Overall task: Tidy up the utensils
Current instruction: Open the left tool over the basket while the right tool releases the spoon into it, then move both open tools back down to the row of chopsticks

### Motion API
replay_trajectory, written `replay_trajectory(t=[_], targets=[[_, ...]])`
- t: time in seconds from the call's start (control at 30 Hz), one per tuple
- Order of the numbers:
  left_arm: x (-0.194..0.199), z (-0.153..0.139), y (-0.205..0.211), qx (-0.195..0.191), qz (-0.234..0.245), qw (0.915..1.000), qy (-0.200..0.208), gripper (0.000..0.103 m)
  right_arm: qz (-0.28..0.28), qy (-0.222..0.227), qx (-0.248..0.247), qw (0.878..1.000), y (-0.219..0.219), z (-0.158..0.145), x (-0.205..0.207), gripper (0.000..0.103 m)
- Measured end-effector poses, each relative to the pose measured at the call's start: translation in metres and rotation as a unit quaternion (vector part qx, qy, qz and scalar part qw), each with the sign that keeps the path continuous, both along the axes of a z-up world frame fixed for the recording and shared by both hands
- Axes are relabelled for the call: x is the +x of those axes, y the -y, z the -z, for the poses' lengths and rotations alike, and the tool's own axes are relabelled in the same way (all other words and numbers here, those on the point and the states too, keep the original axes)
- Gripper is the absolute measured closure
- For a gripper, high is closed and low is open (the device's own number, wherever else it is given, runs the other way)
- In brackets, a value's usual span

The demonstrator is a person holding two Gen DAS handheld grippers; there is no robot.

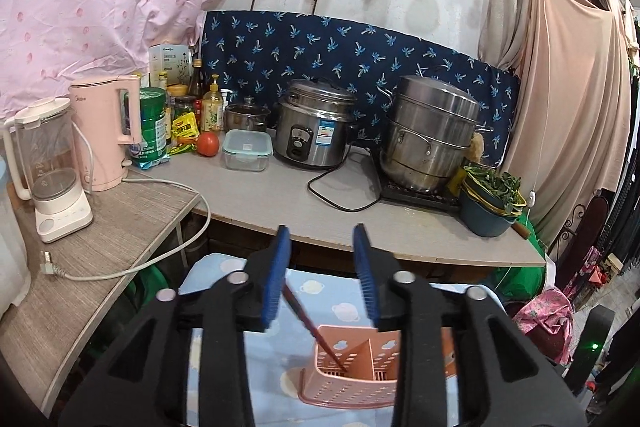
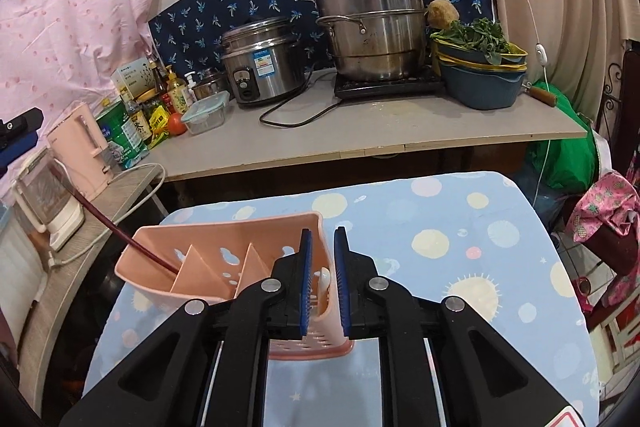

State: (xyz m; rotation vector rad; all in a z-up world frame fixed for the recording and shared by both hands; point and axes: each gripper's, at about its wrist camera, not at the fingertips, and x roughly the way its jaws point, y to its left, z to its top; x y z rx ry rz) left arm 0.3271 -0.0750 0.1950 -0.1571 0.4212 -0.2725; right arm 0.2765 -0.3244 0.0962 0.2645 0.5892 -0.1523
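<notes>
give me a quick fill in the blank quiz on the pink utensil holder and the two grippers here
1. The dark red chopstick leans in the ____ compartment of the pink perforated plastic utensil holder, seen from the right wrist.
2. The left gripper has its jaws ____.
3. The right gripper brackets a ____ utensil.
4. The holder stands on a light blue ____-patterned cloth.

Missing words: leftmost; open; white; polka dot
</notes>
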Motion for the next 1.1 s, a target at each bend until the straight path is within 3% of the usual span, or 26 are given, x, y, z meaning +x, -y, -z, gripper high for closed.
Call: replay_trajectory(t=[0.17,0.37,0.47,0.8,1.1], targets=[[-0.025,0.002,-0.015,0.004,0.002,1.0000,-0.004,0.054,-0.005,0.006,0.003,1.000,-0.006,-0.007,-0.032,0.079],[-0.065,0.021,-0.032,0.024,0.003,0.9991,-0.033,0.052,-0.014,0.001,0.005,1.000,-0.019,-0.005,-0.086,0.075],[-0.089,0.040,-0.040,0.042,0.007,0.9974,-0.057,0.048,-0.012,-0.011,-0.001,1.000,-0.027,0.003,-0.116,0.073],[-0.161,0.127,-0.065,0.081,0.006,0.9863,-0.144,0.047,-0.024,-0.074,-0.023,0.997,-0.061,0.054,-0.211,0.073],[-0.215,0.190,-0.076,0.094,0.010,0.9745,-0.204,0.047,-0.037,-0.126,-0.025,0.991,-0.090,0.103,-0.260,0.073]])
